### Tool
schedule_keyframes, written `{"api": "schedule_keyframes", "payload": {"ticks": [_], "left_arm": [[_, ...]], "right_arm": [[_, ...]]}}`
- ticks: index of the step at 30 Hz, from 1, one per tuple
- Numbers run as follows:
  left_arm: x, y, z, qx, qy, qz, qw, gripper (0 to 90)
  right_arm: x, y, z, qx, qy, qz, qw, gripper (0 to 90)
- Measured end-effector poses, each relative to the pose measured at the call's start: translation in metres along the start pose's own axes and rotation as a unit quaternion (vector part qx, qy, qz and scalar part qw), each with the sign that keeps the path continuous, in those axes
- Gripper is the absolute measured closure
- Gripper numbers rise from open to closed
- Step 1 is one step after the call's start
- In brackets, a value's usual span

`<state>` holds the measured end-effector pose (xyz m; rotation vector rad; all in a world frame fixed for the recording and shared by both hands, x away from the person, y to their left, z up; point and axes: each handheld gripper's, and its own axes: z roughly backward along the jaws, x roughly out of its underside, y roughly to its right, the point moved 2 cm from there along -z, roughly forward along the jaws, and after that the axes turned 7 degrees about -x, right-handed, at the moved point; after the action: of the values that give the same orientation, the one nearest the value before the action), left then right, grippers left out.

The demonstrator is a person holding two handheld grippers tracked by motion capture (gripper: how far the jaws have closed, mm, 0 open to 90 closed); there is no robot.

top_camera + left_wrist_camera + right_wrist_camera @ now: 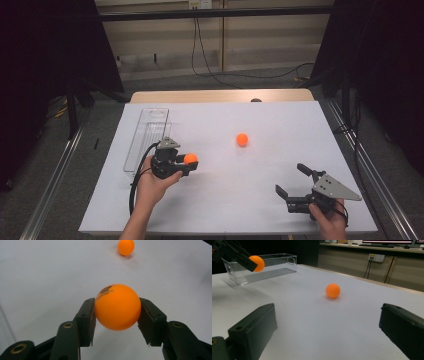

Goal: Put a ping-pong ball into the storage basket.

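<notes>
My left gripper (190,161) is shut on an orange ball (190,159), held just above the white table surface at the left. In the left gripper view the ball (117,307) sits squeezed between both black pads (87,321). A second orange ball (242,139) lies loose near the middle of the table; it is ahead of the held one (126,247) and in front of my right gripper (333,290). My right gripper (292,178) rests at the near right with its jaws wide open and nothing between them. From the right gripper view the held ball (257,263) hangs at the upper left.
A clear plastic tray (146,136) lies lengthwise on the left part of the table, just beyond my left hand; it appears as a transparent bin (274,261) behind the held ball. The white sheet (280,120) covers the tabletop. Cables trail on the floor behind.
</notes>
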<state>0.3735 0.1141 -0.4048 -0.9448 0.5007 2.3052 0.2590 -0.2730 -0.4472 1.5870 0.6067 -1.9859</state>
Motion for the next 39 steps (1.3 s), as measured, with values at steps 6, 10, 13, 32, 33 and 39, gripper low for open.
{"api": "schedule_keyframes", "payload": {"ticks": [6, 10, 13, 32, 33, 39], "left_arm": [[-0.002, -0.003, 0.003, -0.003, -0.004, -0.003, 1.0000, 50.9], [-0.004, -0.003, 0.006, -0.002, -0.007, -0.008, 0.9999, 50.9], [-0.004, -0.006, 0.009, -0.004, -0.004, -0.001, 1.0000, 50.9], [-0.002, -0.018, 0.017, -0.016, 0.002, 0.019, 0.9997, 50.9], [-0.002, -0.018, 0.017, -0.016, 0.003, 0.023, 0.9996, 50.9], [-0.002, -0.019, 0.018, -0.018, 0.007, 0.023, 0.9995, 50.9]], "right_arm": [[0.000, 0.001, 0.000, 0.001, 0.000, -0.003, 1.0000, 0.9], [0.000, 0.000, 0.002, 0.003, 0.003, -0.005, 1.0000, 0.9], [0.000, 0.001, 0.003, 0.005, 0.004, -0.004, 1.0000, 0.9], [0.000, 0.001, 0.000, 0.002, 0.002, -0.004, 1.0000, 0.9], [0.000, 0.001, 0.000, 0.003, 0.002, -0.004, 1.0000, 0.8], [0.000, 0.001, 0.000, 0.003, 0.001, -0.003, 1.0000, 0.9]]}}
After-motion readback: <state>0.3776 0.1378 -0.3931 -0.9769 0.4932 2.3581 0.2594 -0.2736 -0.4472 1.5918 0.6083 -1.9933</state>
